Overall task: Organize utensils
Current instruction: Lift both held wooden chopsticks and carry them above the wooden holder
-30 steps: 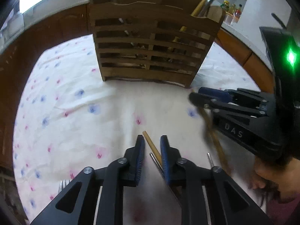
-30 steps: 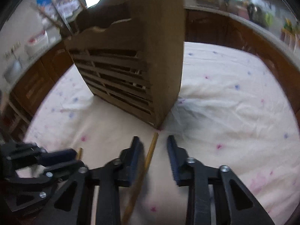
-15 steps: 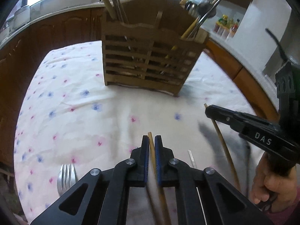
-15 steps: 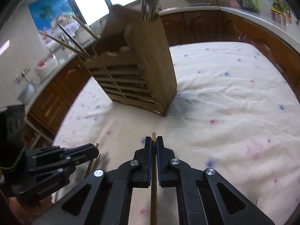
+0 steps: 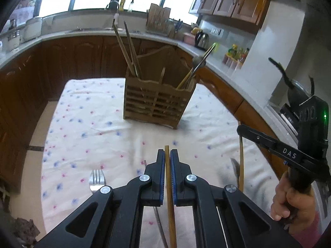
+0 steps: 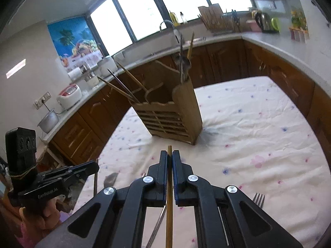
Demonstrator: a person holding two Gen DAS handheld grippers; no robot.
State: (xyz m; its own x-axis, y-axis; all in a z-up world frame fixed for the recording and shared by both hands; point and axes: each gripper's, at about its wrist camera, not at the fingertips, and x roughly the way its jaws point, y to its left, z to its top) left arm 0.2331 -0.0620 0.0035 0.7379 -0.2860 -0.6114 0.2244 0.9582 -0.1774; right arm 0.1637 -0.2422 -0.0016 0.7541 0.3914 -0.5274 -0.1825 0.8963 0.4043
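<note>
Left claw: the black two-finger left claw (image 5: 167, 155) was pinched shut on a thin wooden chopstick (image 5: 170, 196), whose tip stood just past the fingertips.
Right claw: the black two-finger right claw (image 6: 169, 155) was clamped on a second wooden chopstick (image 6: 169, 206), held along its fingers.
Near tabletop: a silver metal fork (image 5: 96, 180) lay on the white floral-print cloth covering the tabletop (image 5: 86, 128).
Farther back: a slatted wooden utensil holder (image 5: 157, 103) stood upright on the cloth, with chopsticks leaning in its left and right compartments.
</note>
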